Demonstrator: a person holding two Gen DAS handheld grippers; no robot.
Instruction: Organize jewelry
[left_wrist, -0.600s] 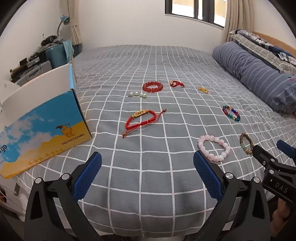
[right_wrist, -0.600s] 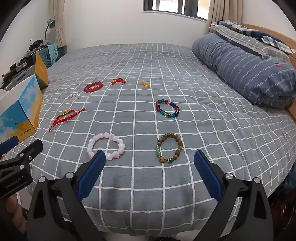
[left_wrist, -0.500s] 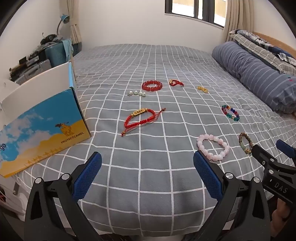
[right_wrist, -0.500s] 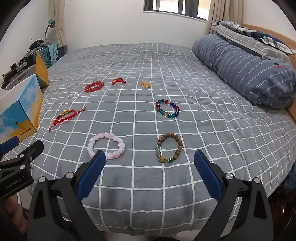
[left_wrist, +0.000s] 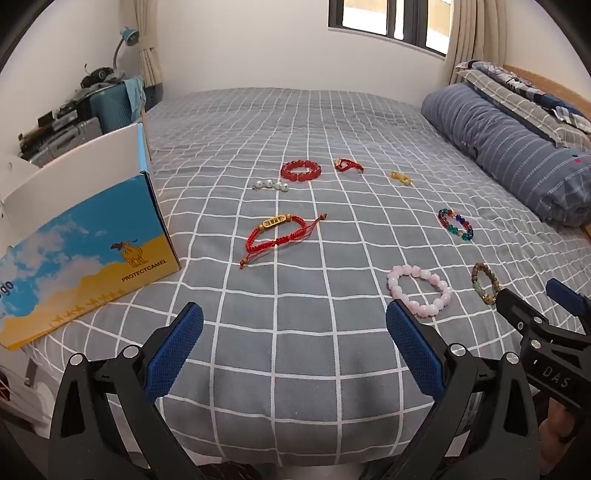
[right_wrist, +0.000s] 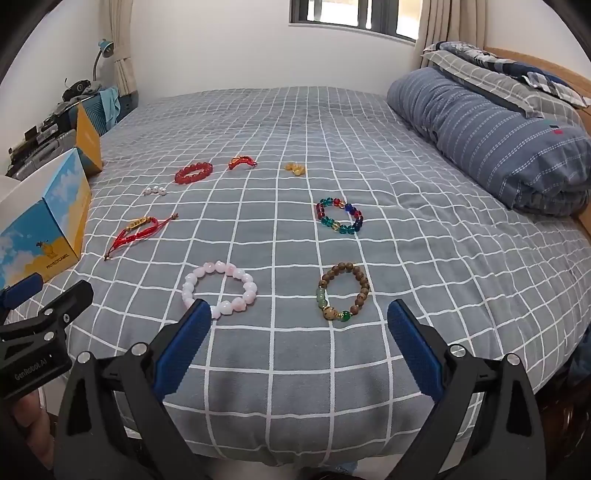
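Observation:
Several pieces of jewelry lie spread on the grey checked bed. A red cord bracelet (left_wrist: 279, 235) lies left of centre, near an open blue and yellow box (left_wrist: 79, 251). A pink bead bracelet (right_wrist: 219, 292) and a brown bead bracelet (right_wrist: 344, 297) lie nearest the front edge. A multicolour bead bracelet (right_wrist: 340, 215), a red bead bracelet (left_wrist: 300, 171), white pearls (left_wrist: 270, 184), a small red piece (left_wrist: 348, 164) and a gold piece (left_wrist: 400, 178) lie farther back. My left gripper (left_wrist: 293, 347) is open and empty over the front edge. My right gripper (right_wrist: 299, 334) is open and empty just short of the pink and brown bracelets.
A rolled blue striped duvet (right_wrist: 491, 136) and pillows lie along the bed's right side. Suitcases and clutter (left_wrist: 74, 122) stand beyond the box on the left. The box also shows at the left of the right wrist view (right_wrist: 48, 225).
Both grippers have moved slightly forward toward the bed; the jewelry looks a little closer. Nothing was taken hold of.

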